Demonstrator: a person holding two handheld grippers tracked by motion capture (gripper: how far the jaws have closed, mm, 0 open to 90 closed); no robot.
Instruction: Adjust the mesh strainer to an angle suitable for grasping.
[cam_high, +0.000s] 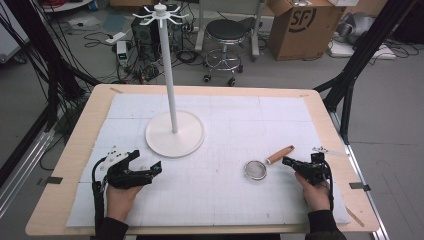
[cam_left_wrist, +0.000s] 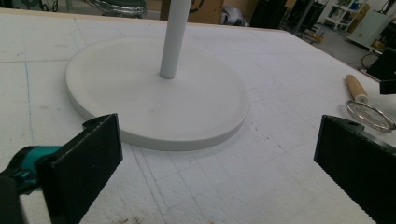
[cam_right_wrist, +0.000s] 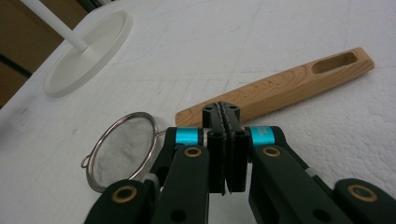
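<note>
The right gripper (cam_right_wrist: 226, 116) is seen with fingers pressed together on nothing, just short of the strainer's wooden handle (cam_right_wrist: 285, 86). The small mesh strainer (cam_high: 256, 170) lies on the white-padded tabletop (cam_high: 225, 195). The left gripper (cam_left_wrist: 215, 163) is held spread wide near the white rack base (cam_left_wrist: 154, 98).

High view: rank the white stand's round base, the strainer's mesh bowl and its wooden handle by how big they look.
1. round base of the white stand, by far the largest.
2. and 3. mesh bowl and wooden handle: too alike to rank; the bowl looks wider, the handle slightly longer but slimmer.
</note>
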